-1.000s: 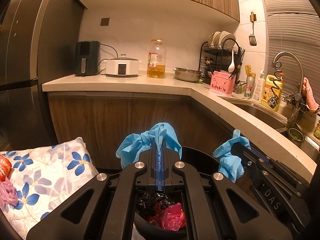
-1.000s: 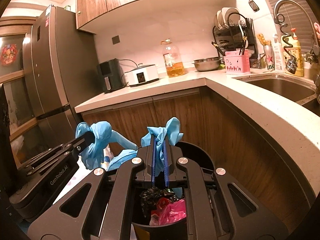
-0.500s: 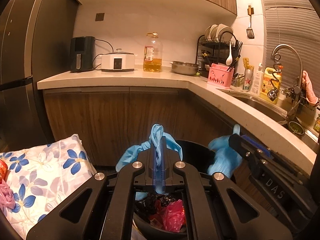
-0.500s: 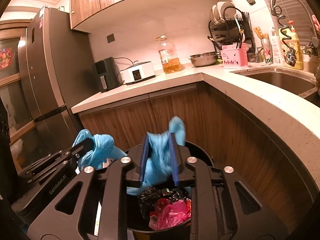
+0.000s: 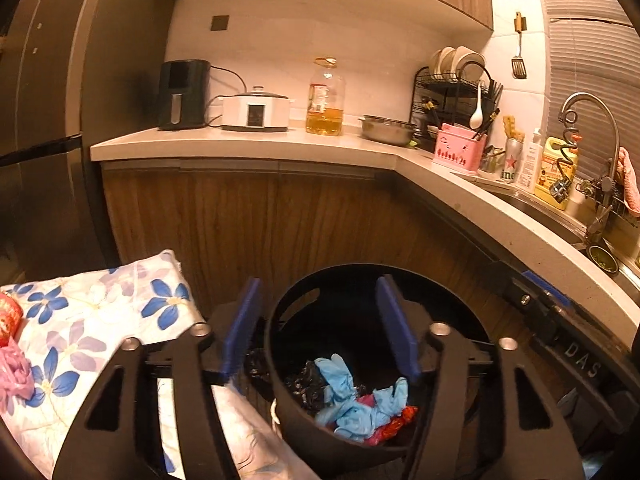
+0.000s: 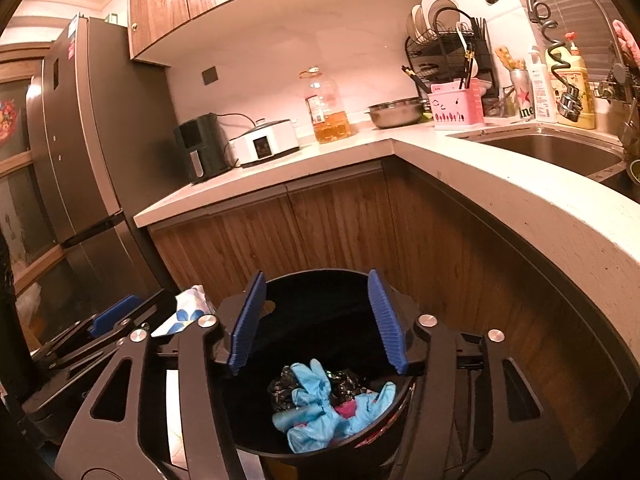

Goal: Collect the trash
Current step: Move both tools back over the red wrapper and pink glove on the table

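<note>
A black round trash bin (image 5: 280,344) (image 6: 320,276) stands on the floor by the wooden cabinet. Inside it lie two light blue gloves (image 5: 356,404) (image 6: 316,404) on top of black and pink-red trash. My left gripper (image 5: 318,328) hangs over the bin's left rim, its jaws opening, with nothing between the blue pads. My right gripper (image 6: 316,320) hovers above the bin's mouth, jaws opening too, empty. In the left wrist view the right gripper (image 5: 544,300) shows at the right; in the right wrist view the left gripper (image 6: 116,316) shows at the left.
A floral cloth (image 5: 92,320) with red and pink items lies left of the bin. The L-shaped counter (image 6: 480,176) carries an air fryer (image 5: 182,94), a cooker, an oil bottle (image 5: 325,98), a steel bowl, a dish rack and a sink (image 6: 552,150). A fridge (image 6: 76,160) stands at the left.
Both grippers were shut on blue gloves a second ago; their jaws have spread and the gloves have dropped into the bin. The left gripper has sunk slightly.
</note>
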The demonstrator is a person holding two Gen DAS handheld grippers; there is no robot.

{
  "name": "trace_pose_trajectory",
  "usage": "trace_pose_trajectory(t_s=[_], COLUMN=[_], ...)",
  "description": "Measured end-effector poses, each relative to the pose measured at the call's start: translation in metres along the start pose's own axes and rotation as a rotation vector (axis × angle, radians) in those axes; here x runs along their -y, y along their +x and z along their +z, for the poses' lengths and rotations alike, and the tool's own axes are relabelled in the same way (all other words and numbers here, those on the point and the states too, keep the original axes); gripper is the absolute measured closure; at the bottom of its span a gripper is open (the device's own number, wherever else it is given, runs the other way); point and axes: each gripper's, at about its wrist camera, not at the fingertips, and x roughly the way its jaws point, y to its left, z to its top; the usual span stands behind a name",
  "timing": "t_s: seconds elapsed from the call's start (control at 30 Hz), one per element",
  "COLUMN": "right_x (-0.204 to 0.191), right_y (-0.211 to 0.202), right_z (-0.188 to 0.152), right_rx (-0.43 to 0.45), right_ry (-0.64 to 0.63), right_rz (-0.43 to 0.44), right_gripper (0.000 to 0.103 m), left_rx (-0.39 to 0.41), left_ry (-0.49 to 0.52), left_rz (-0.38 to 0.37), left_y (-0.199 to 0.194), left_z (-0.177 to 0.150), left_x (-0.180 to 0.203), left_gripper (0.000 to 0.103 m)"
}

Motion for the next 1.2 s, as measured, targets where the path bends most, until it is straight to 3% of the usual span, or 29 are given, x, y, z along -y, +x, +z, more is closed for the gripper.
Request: trace_pose_trajectory(t_s=[0.23,0.43,0.9,1.2], right_x=[-0.008,-0.020,-0.051,-0.083], right_y=[-0.012,-0.028,-0.074,-0.098], right_z=[-0.006,-0.012,-0.034,-0.054], right_rx=[0.006,0.019,0.038,0.036], right_ry=[-0.012,-0.044,-0.072,-0.088], right_rz=[-0.016,-0.031,-0.064,-0.053], right_gripper=[0.029,0.020,0.019,0.019], left_rx=[-0.005,-0.003,0.032,0.047], left_ry=[0.008,0.024,-0.076,-0.078], left_rz=[0.086,0.165,0.311,0.347], left_y=[-0.019,-0.039,-0.113,-0.148], left_z=[-0.015,-0.025,-0.045,-0.055], left_x=[-0.009,-0.018,-0.062,-0.079], left_gripper=[0.018,0.008,0.006,0.006])
